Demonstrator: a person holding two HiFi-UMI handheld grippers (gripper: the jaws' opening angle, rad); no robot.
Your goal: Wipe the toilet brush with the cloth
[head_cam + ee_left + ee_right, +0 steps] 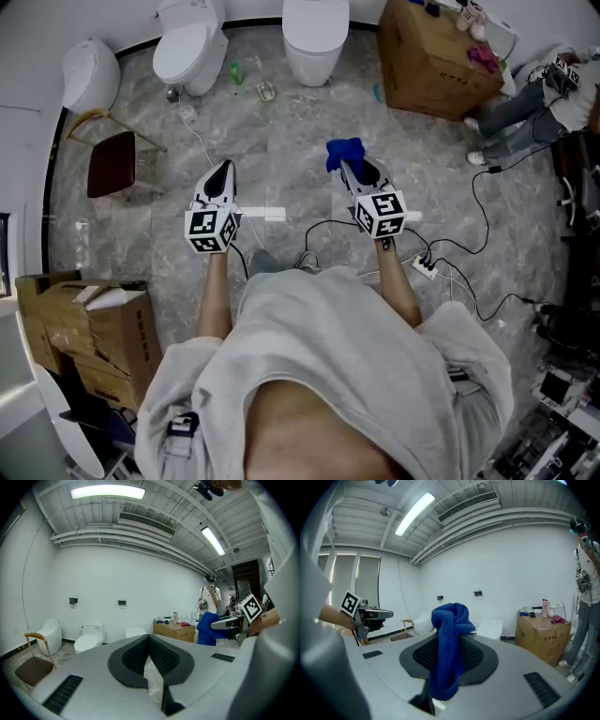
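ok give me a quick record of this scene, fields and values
left gripper: shut, nothing between the jaws
right gripper: shut on the blue cloth
cloth state: bunched, sticking up past the jaws
toilet brush: not made out in any view
surroundings: two toilets, chair, cardboard box
task stage: wiping not yet begun

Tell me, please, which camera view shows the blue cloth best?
The right gripper view: the blue cloth stands large at its centre, clamped between the right gripper's jaws. The head view shows only a small blue bunch at that gripper's tip; the left gripper view, a blue patch at right.
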